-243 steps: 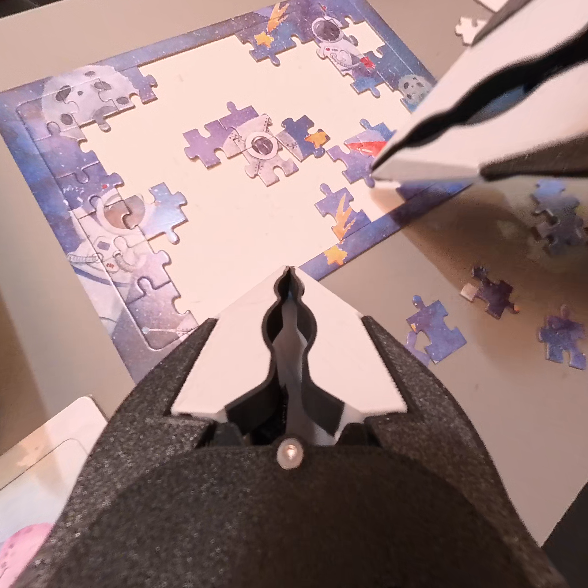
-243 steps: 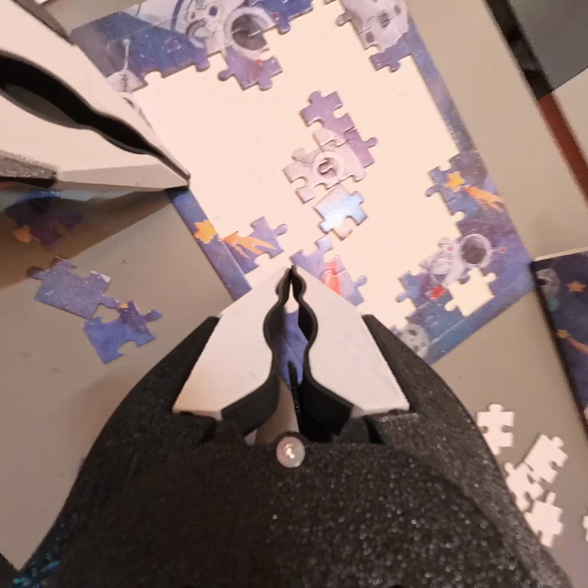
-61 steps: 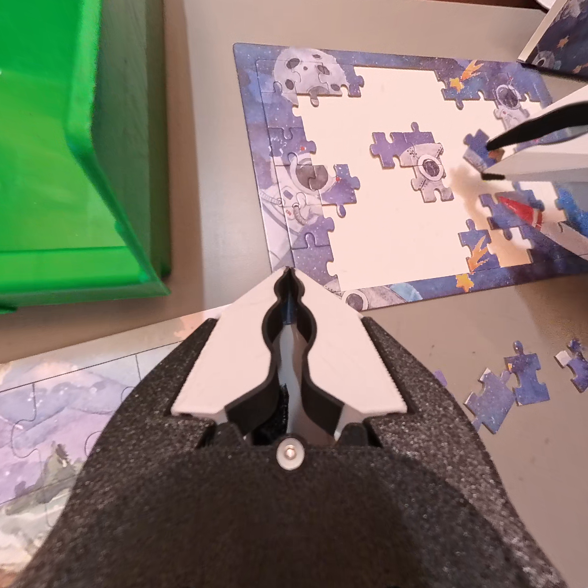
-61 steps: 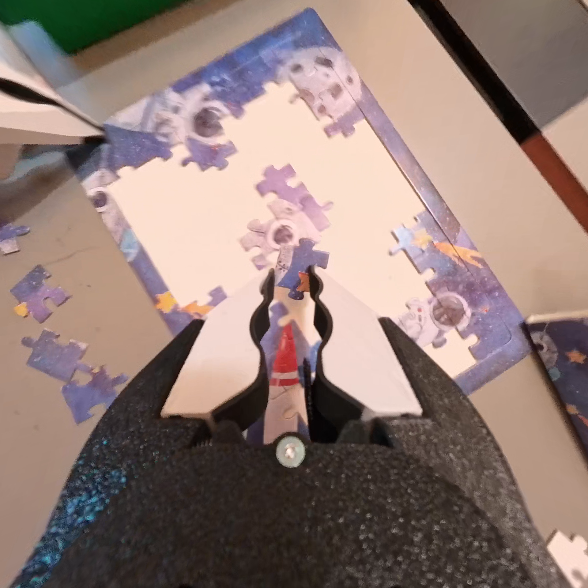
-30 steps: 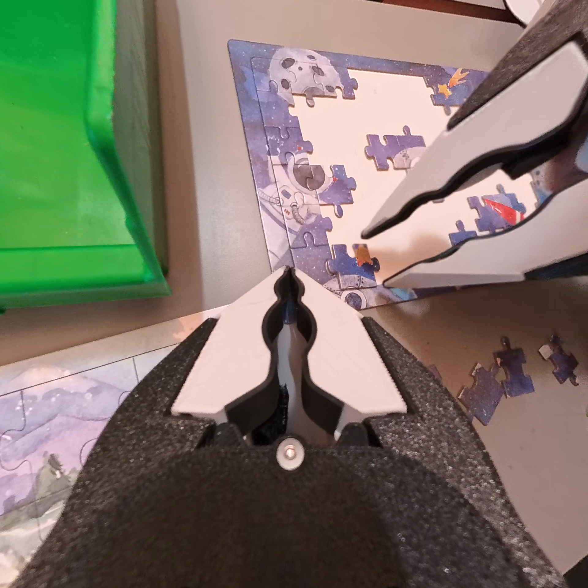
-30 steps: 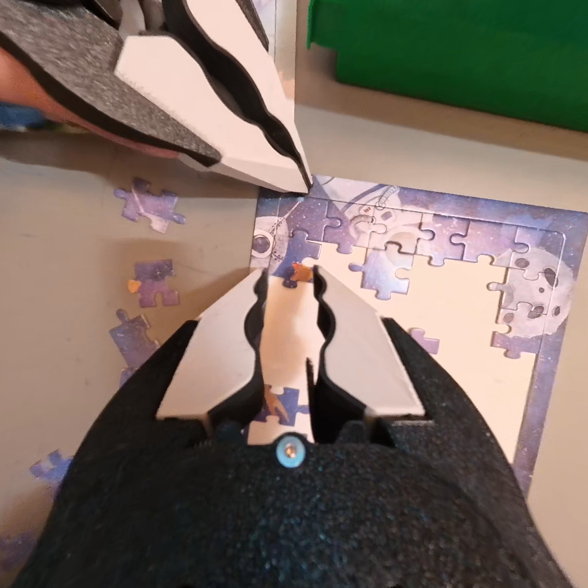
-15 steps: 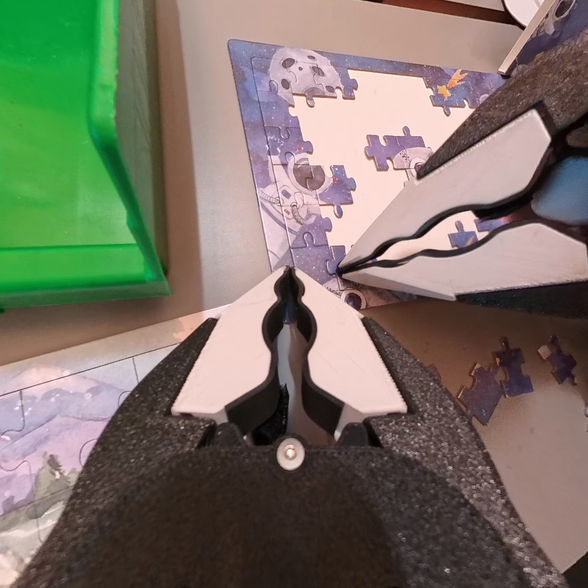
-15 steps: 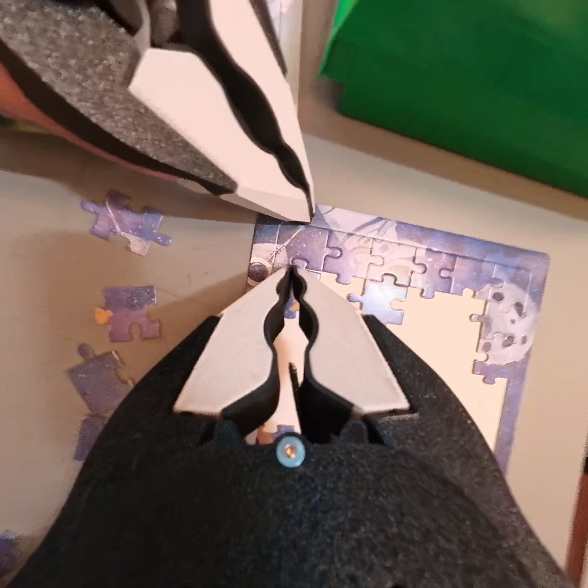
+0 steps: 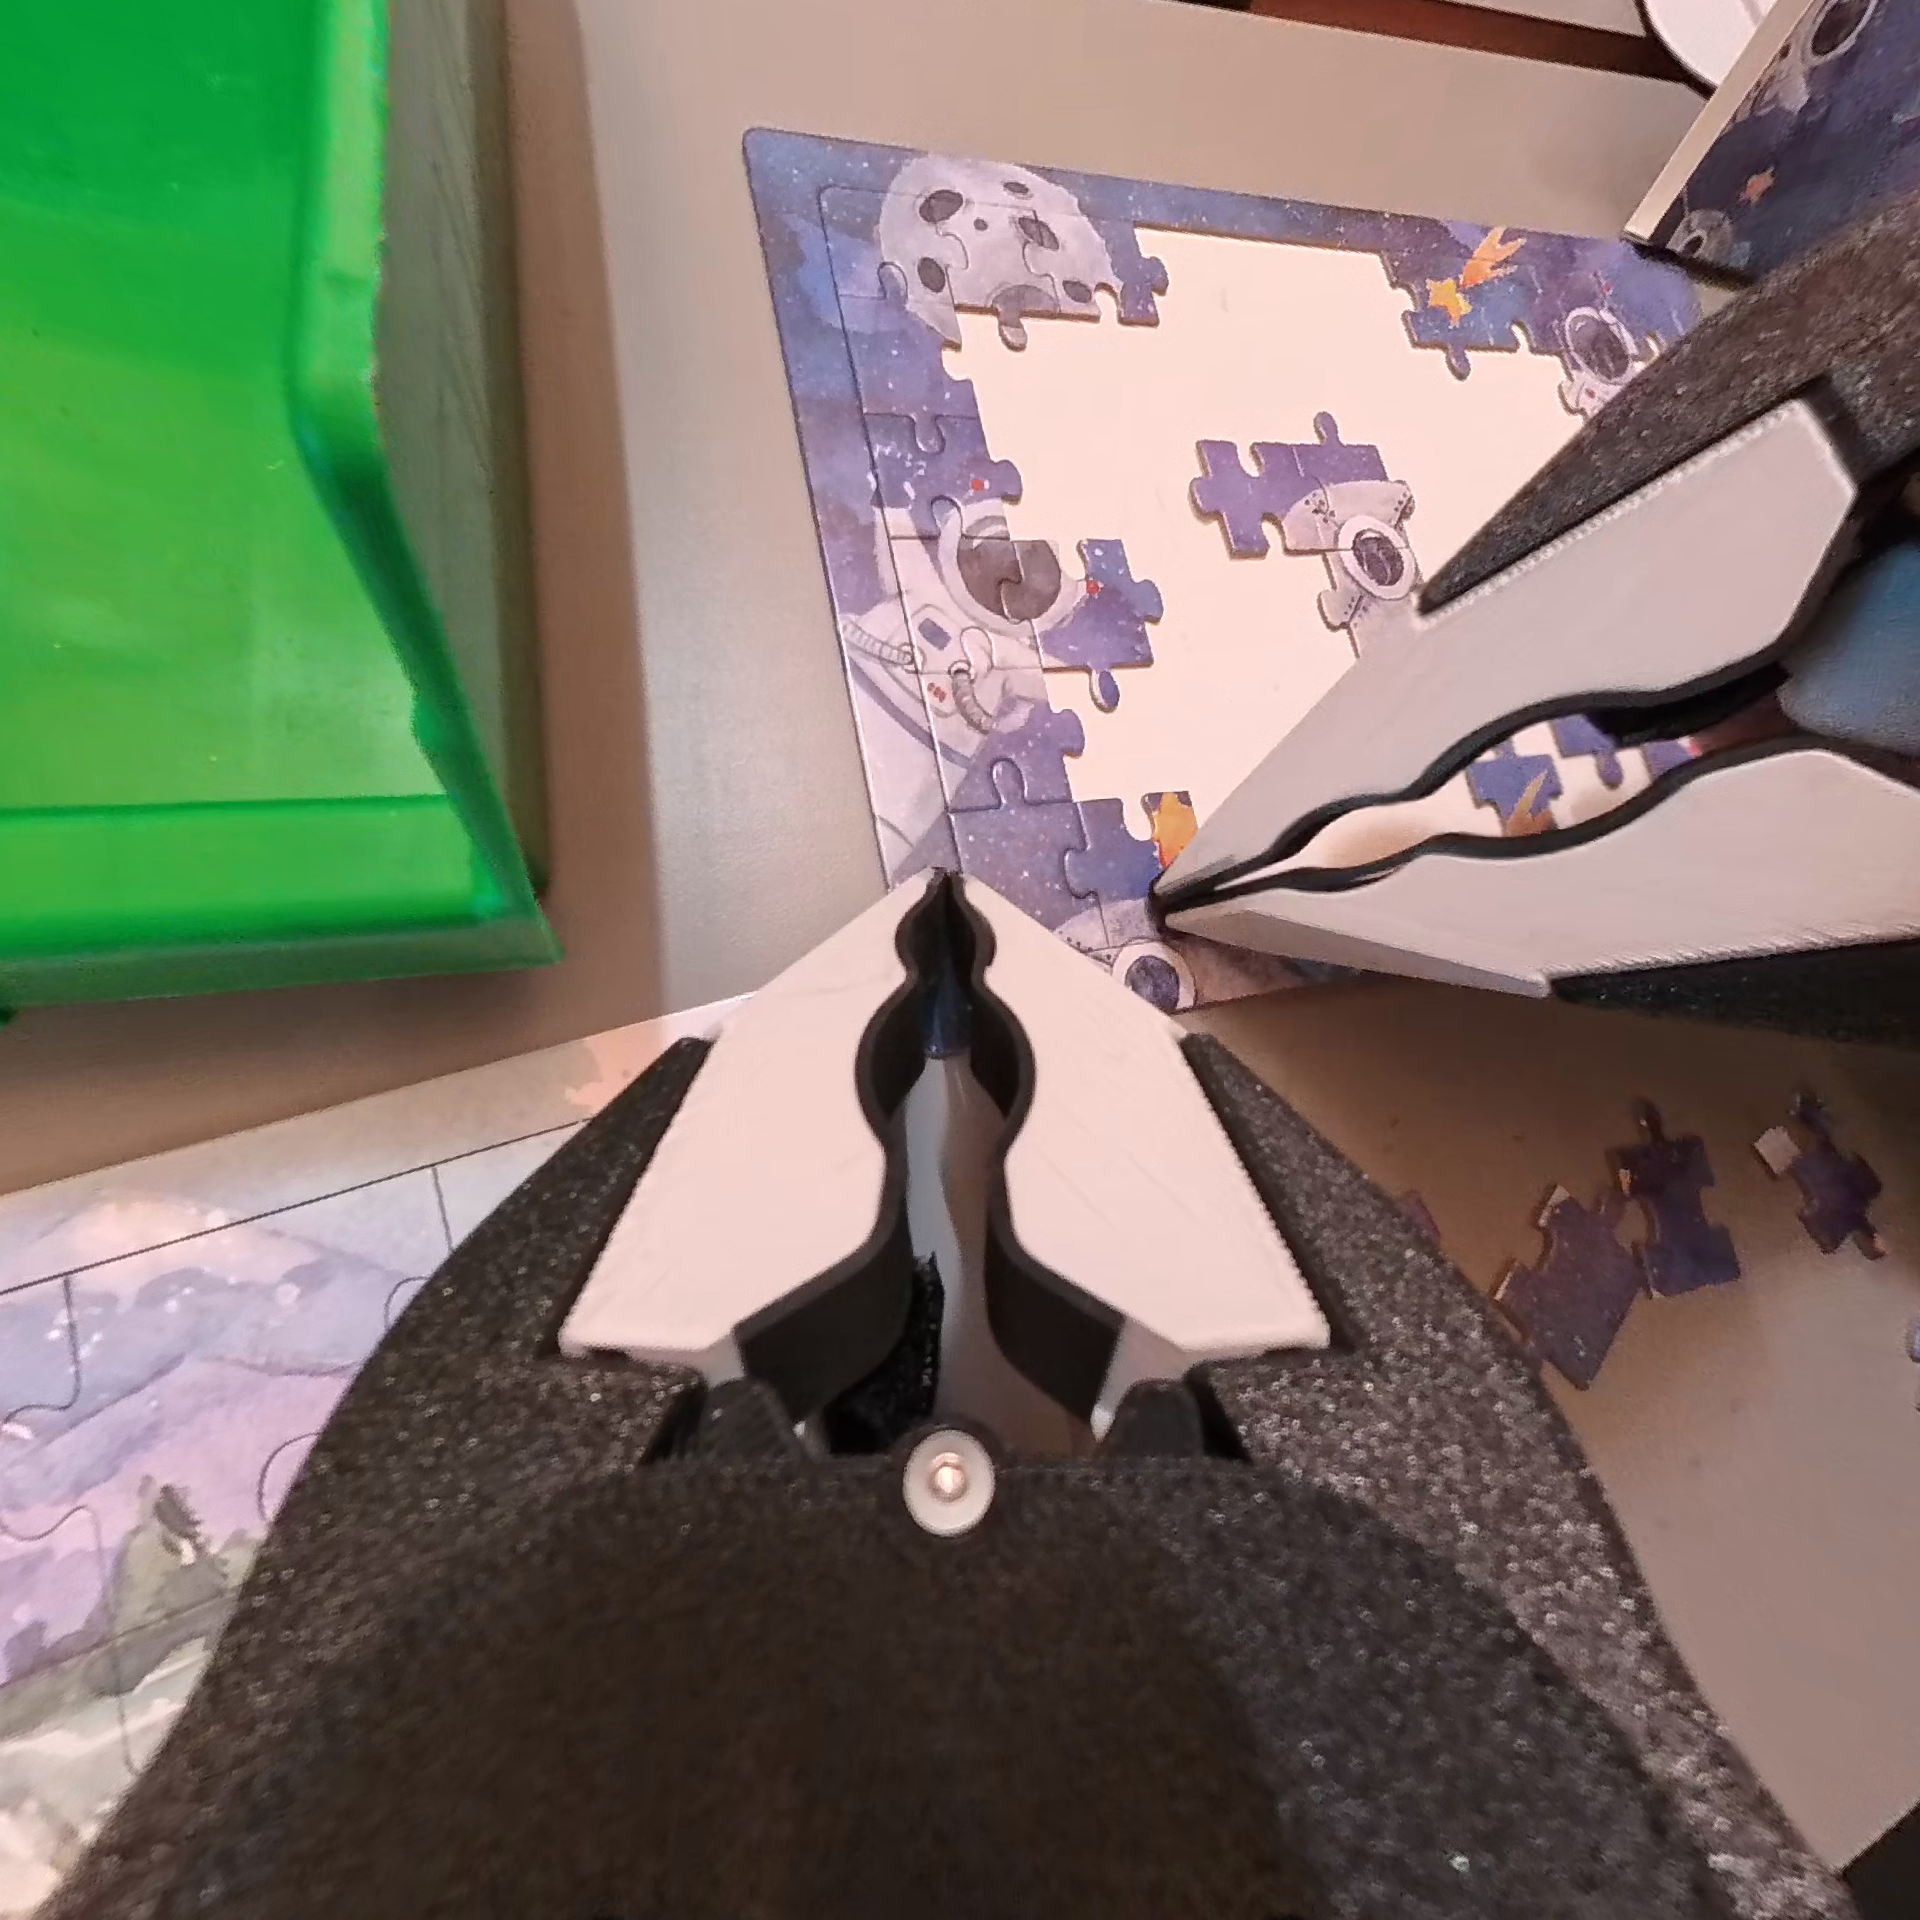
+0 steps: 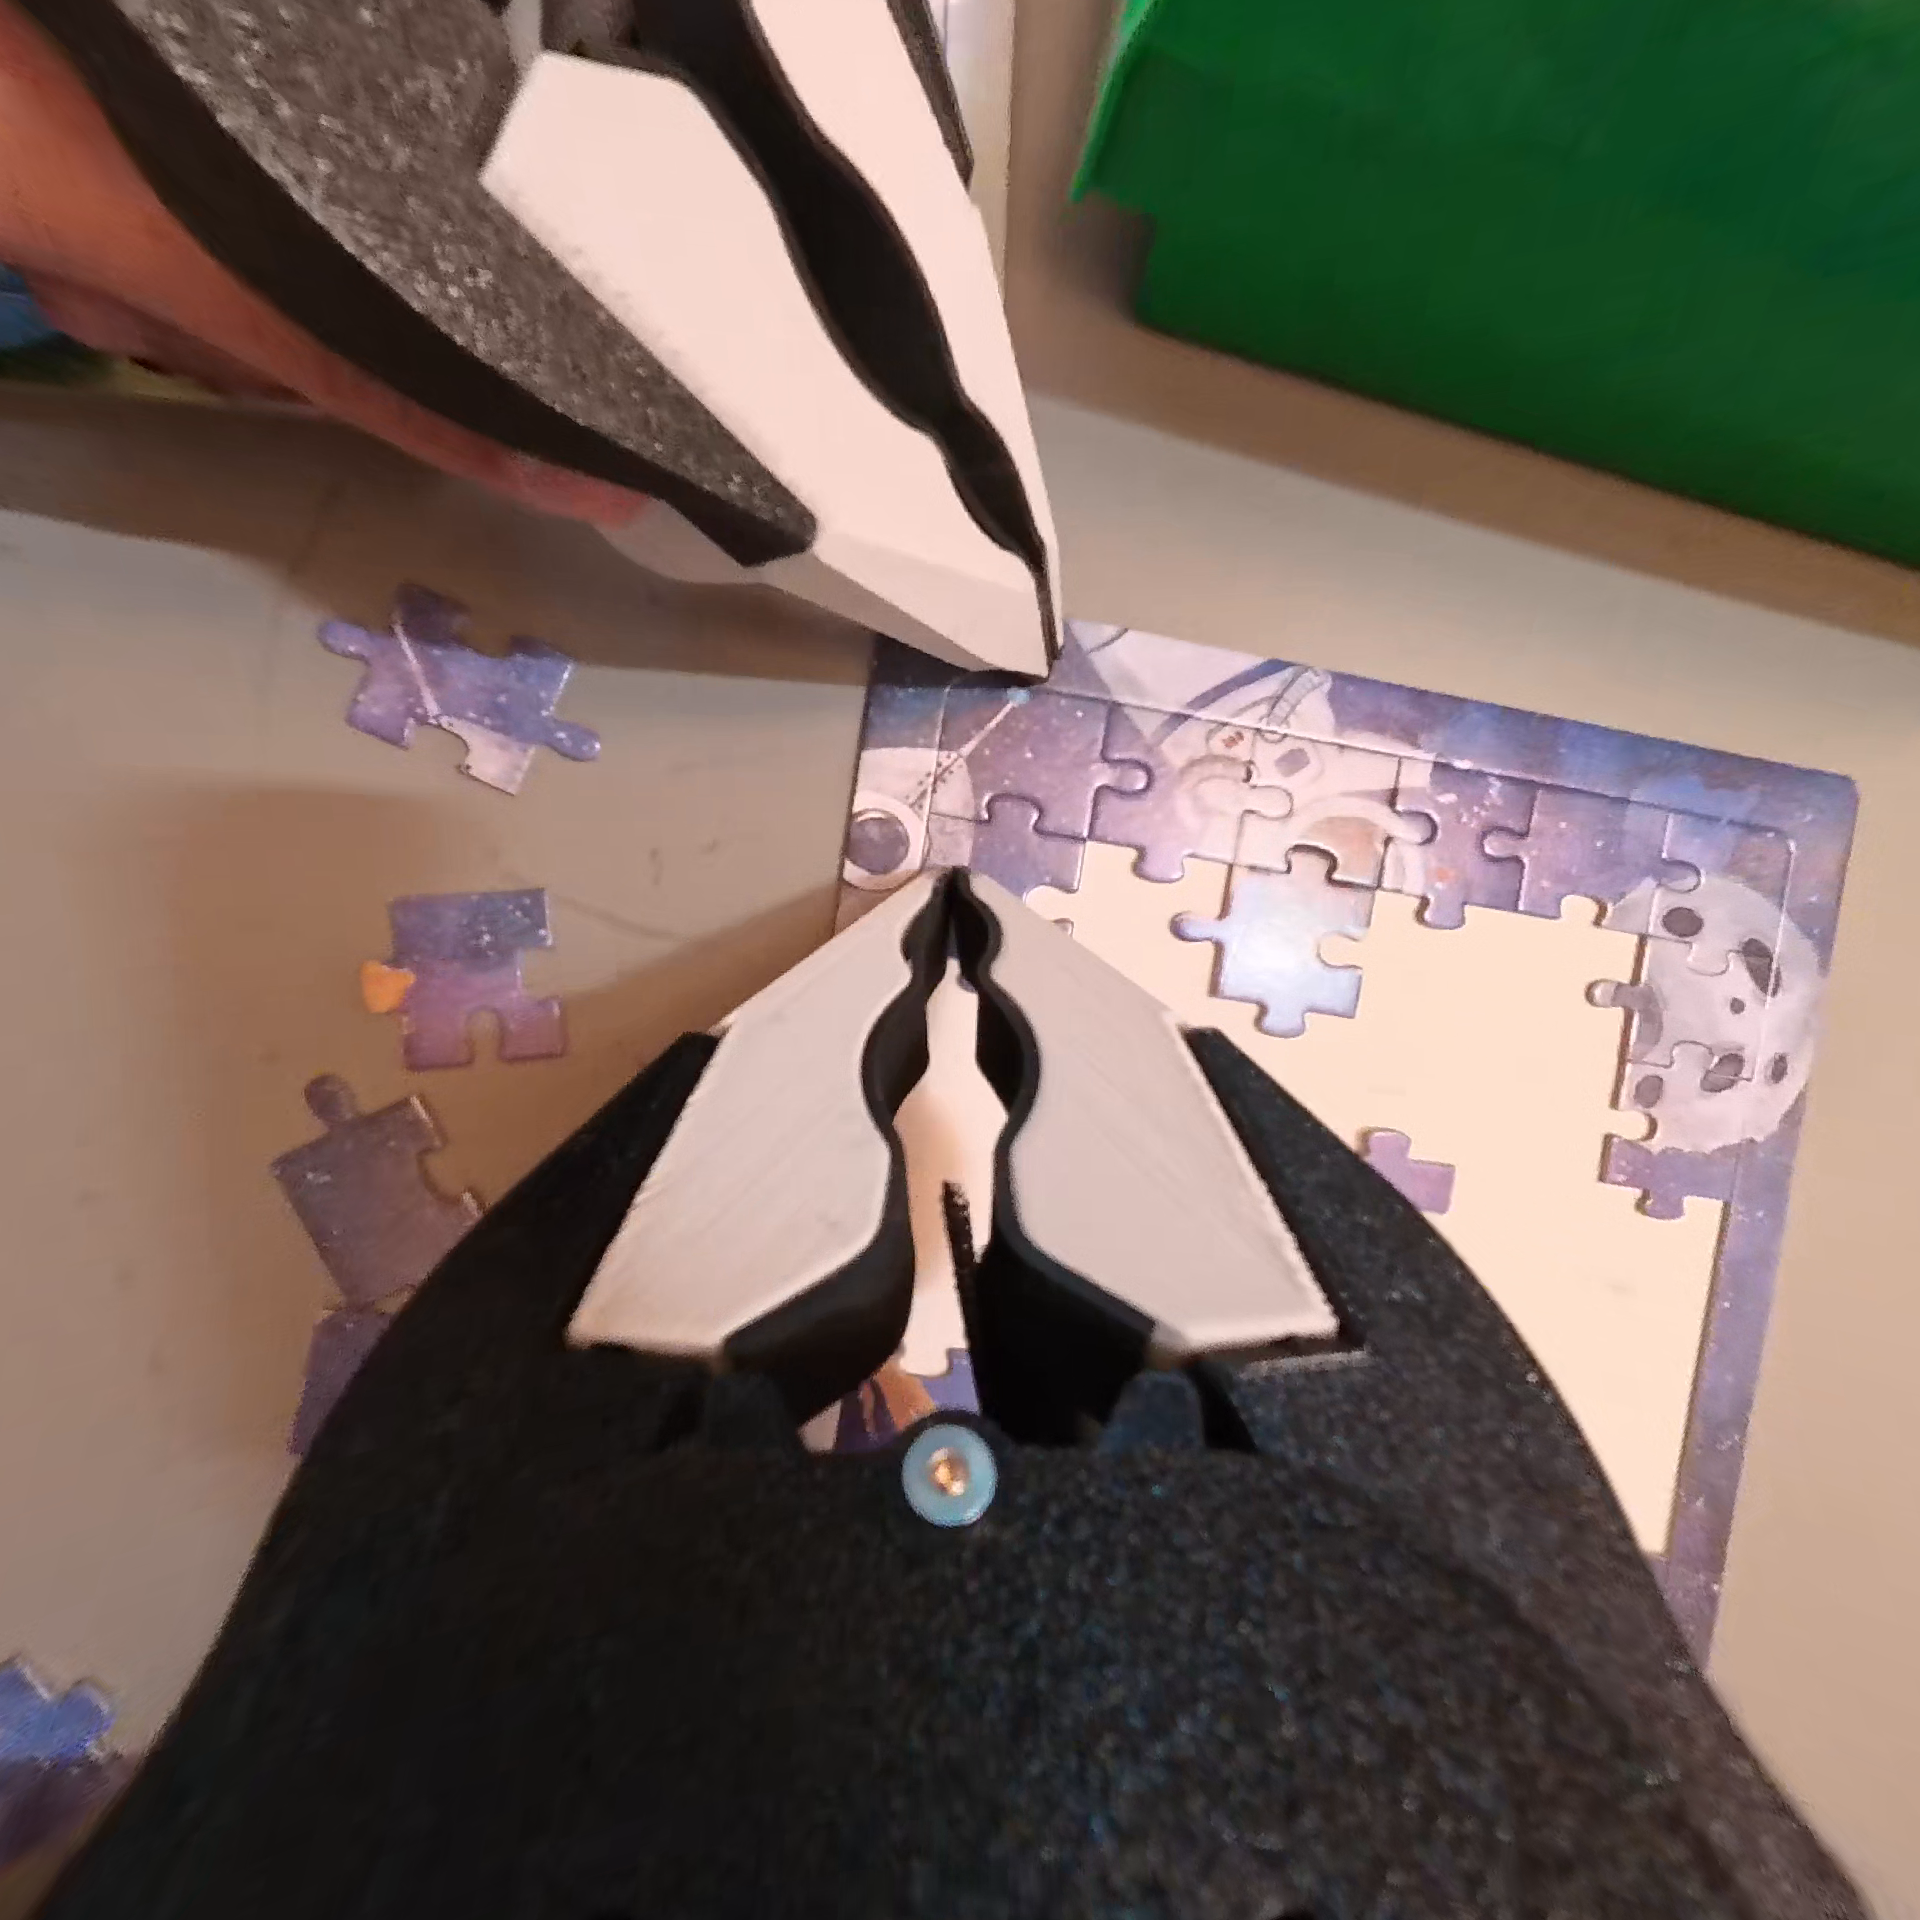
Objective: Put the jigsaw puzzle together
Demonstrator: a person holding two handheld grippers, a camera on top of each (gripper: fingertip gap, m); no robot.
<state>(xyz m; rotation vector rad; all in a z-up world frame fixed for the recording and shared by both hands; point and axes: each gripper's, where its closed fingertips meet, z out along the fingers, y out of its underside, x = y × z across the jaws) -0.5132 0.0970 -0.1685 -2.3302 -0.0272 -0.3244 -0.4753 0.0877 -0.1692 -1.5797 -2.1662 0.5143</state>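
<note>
The space puzzle tray [image 9: 790, 312] has a blue frame, a cream floor and joined pieces along its left side and corners. My left gripper [image 9: 943, 883] is shut, with its tip at the tray's near left corner. My right gripper [image 9: 1164, 899] comes in from the right and is shut. Its tip rests on a dark blue piece with an orange star [image 9: 1117, 852], which lies flat in the bottom row. In the right wrist view my right gripper [image 10: 951, 883] hides that piece, and the left gripper [image 10: 1039, 649] touches the tray [image 10: 1756, 1351] at its corner.
Loose pieces [image 9: 1600, 1288] lie on the table beside the tray, and also show in the right wrist view [image 10: 468, 977]. A joined cluster [image 9: 1320, 509] lies mid-tray. A green bin [image 9: 208, 520] stands to the left. A pale puzzle board [image 9: 156, 1403] lies at near left and a space-print box [image 9: 1787, 156] at far right. My hands' fingertips stand some 4 cm from each other.
My right gripper carried the star piece from mid-tray to the near left corner, let it go there, then closed and lowered its tip onto it. The left gripper has stayed put.
</note>
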